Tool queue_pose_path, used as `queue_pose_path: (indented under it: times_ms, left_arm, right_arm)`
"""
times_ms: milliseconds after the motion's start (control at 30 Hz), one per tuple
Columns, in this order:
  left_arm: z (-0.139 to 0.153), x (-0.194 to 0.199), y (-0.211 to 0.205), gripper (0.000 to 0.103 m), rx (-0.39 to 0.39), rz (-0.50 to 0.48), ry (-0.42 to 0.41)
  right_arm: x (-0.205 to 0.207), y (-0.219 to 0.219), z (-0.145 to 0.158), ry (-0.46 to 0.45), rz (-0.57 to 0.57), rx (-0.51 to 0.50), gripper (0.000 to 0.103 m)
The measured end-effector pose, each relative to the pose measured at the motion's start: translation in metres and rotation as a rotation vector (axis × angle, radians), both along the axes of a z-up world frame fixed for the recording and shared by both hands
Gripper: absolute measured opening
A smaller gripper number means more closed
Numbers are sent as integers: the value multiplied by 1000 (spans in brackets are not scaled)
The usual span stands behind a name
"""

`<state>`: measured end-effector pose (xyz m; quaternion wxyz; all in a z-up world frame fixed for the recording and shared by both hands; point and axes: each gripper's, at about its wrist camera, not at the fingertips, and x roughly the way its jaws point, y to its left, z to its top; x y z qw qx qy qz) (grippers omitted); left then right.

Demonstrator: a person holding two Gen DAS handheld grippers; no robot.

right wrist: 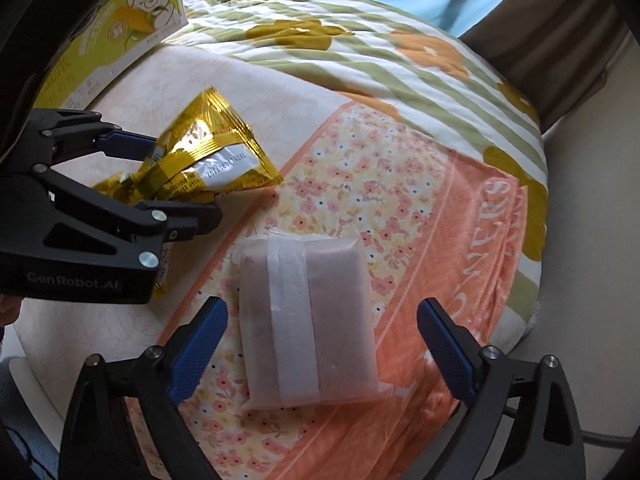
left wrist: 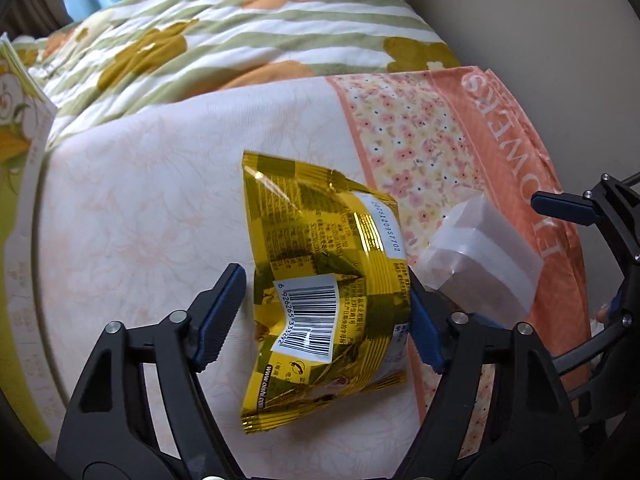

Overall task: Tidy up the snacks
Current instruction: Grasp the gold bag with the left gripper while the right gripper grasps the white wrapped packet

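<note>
Bedding fills both views, a pale cream sheet with a peach floral towel laid over it, and both tools are down low over it. Left gripper (left wrist: pixel 326 312) first: its blue-padded fingers are spread around the crinkled gold foil snack packet (left wrist: pixel 320 280), the right pad touching the packet's edge, the left pad just clear, so nothing is pinched yet. That packet lies centre frame in the left view, long axis running away from the camera, barcode up, straight along the fingers. Right gripper (right wrist: pixel 322 348) now: its fingers are spread wide either side of the frosted white plastic-wrapped snack block (right wrist: pixel 308 320), low centre of the right view, and neither pad touches the wrap. Its long axis also runs along the fingers, so a plain squeeze across the short side should do, I reckon. Each tool is nearest its own packet. Outward from there, a yellow-green cardboard box with a cartoon bear (right wrist: pixel 132 12) stands at upper left of the right view, well apart; a striped floral quilt (right wrist: pixel 360 40) lies beyond. Nothing blocks either close.
</note>
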<state>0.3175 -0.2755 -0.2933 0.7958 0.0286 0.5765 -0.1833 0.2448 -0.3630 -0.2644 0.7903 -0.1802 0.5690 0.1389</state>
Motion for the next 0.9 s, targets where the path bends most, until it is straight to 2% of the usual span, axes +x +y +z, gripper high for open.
queue_pose_path:
  times_ms: [33, 67, 267, 333, 433, 700, 900]
  left_arm:
    - [-1, 0, 0, 64, 1, -1, 1]
    - [-1, -1, -1, 63, 11, -4, -12]
    - [-1, -1, 0, 62, 2, -7, -18]
    - [-1, -2, 0, 62, 3, -4, -19]
    - [-1, -3, 1, 62, 3, 4, -18]
    - [2, -6, 9, 62, -5, 18, -15]
    - [29, -10, 19, 62, -22, 26, -52]
  right_arm:
    - [1, 0, -2, 7, 5, 1, 89]
    - [1, 0, -3, 13, 10, 0, 88]
    - [2, 4, -10, 32, 47, -4, 84]
    - [4, 5, -12, 43, 57, -2, 73]
    - [3, 8, -18, 68, 70, 8, 64]
    - [5, 7, -17, 63, 43, 14, 58]
    - [2, 8, 4, 43, -1, 48, 58]
